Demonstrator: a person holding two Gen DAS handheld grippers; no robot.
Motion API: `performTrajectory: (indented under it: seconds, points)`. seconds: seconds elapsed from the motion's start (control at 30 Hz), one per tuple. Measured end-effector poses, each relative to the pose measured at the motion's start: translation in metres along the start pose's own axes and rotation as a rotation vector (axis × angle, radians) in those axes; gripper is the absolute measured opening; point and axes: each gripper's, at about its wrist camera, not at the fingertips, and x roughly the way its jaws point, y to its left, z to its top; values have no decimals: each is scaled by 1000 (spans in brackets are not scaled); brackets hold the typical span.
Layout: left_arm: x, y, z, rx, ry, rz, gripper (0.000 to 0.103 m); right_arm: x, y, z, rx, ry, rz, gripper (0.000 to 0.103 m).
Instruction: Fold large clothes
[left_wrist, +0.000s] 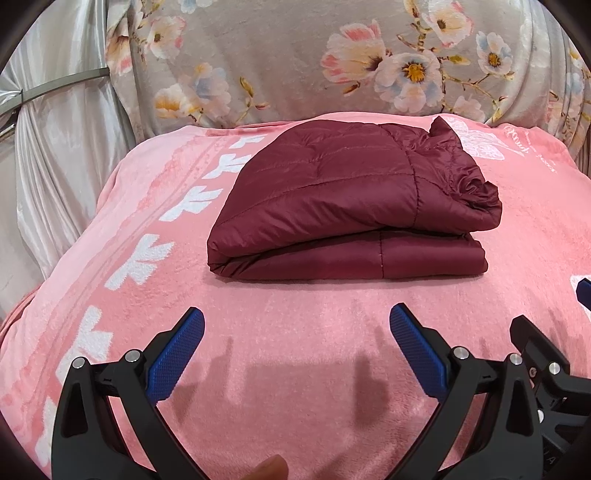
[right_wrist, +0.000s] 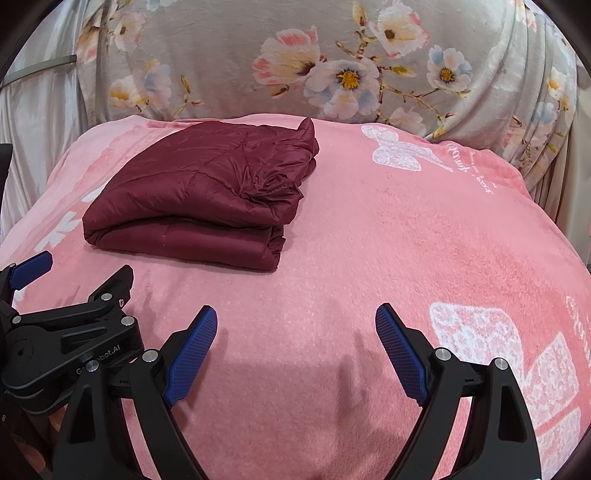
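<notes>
Two grippers, left (left_wrist: 297, 325) & right (right_wrist: 295, 323), fingers spread wide, holding nothing, above the pink blanket (right_wrist: 369, 240). Folded red jacket (left_wrist: 347, 206) lies at 12 o'clock, apart.

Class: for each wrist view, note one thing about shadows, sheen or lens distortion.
Left wrist view: the open left gripper casts soft shadows on the pink fleece blanket; the blanket's edges bow. Right wrist view: the folded maroon quilted jacket shows faint sheen; dark vignette fills the corners.

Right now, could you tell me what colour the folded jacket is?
Dark maroon jacket, clearest in the left wrist view.
</notes>
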Motion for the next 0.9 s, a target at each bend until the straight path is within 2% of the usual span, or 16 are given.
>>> performTrajectory:
  seconds: [0.9]
  points:
    - [3, 0, 0, 4, 12, -7, 98, 0, 0, 0, 3, 0, 0, 86]
